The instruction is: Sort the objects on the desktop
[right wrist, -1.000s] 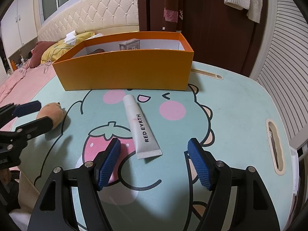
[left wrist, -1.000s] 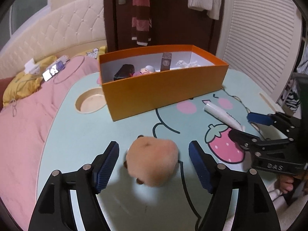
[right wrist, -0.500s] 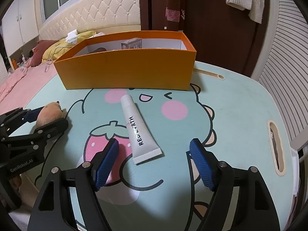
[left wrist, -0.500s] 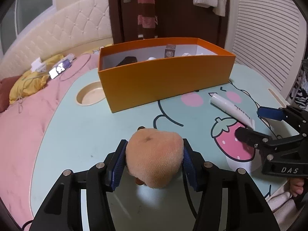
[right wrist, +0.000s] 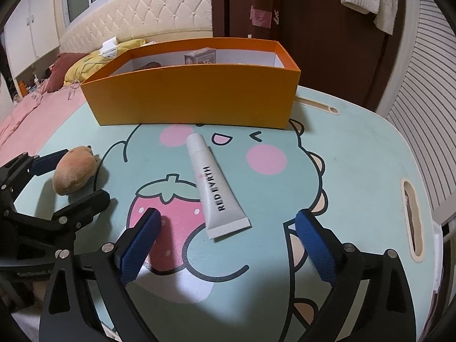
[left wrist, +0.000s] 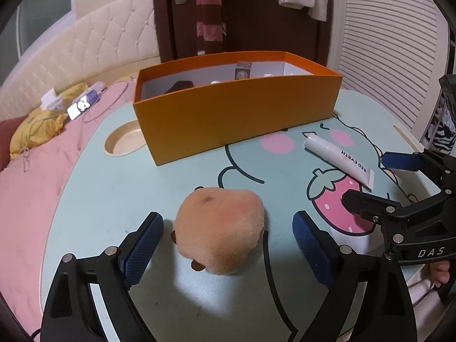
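A tan plush toy [left wrist: 219,228] lies on the mint cartoon table [left wrist: 108,193], between the blue pads of my left gripper [left wrist: 226,228]. Those jaws are opening and the pads stand clear of the plush on both sides. A white tube [right wrist: 213,188] marked RED EARTH lies on the strawberry print, its crimped end between the fingers of my right gripper [right wrist: 228,222]. The right jaws are also opening and do not touch the tube. An orange box [right wrist: 193,99] stands behind both, holding a small carton [right wrist: 201,55] and a dark item.
A round cup recess [left wrist: 122,139] sits left of the box and a slot [right wrist: 410,216] runs along the table's right edge. Pink bedding [left wrist: 34,185] lies off the table's left side. A dark door and a slatted wall stand behind.
The left jaws closed onto the plush half a second ago and have now spread wide off it. The right jaws have widened around the tube. Neither object has moved.
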### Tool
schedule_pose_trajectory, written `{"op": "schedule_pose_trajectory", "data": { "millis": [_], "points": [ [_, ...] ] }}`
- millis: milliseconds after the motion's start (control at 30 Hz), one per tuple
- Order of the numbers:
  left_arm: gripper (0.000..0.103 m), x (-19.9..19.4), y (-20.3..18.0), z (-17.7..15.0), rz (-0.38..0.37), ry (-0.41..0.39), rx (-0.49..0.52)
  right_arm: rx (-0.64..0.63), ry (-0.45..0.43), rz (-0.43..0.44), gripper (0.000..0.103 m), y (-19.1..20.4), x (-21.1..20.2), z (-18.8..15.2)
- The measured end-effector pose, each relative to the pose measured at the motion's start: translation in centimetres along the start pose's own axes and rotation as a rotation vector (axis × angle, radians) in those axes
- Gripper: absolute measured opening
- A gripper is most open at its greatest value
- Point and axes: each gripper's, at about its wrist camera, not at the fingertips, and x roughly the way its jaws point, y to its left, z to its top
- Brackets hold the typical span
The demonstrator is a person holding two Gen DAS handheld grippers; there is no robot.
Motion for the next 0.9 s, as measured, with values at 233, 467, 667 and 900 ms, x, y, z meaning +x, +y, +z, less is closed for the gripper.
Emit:
{"op": "schedule_pose_trajectory", "data": {
  "millis": [233,467,667,900],
  "points": [
    [0.102,-0.09,-0.36,-0.11,-0.025,0.017,0.014,0.014,0.01,-0.008,0.102,-0.18,0.3,0.15],
    [0.102,-0.42,-0.47,-0.23,-0.04,0.011,0.025,0.021,0.011,-0.013,0.103,-0.14,0.36,0.31],
    [0.102,-0.36,-0.49,-0.34,-0.041,0.009,0.026,0.021,0.01,-0.014,0.103,-0.06,0.3,0.35],
    [0.102,-0.26,-0.53,-0.46,-0.04,0.006,0.025,0.02,0.012,-0.012,0.103,-0.09,0.27,0.36]
  ]
}}
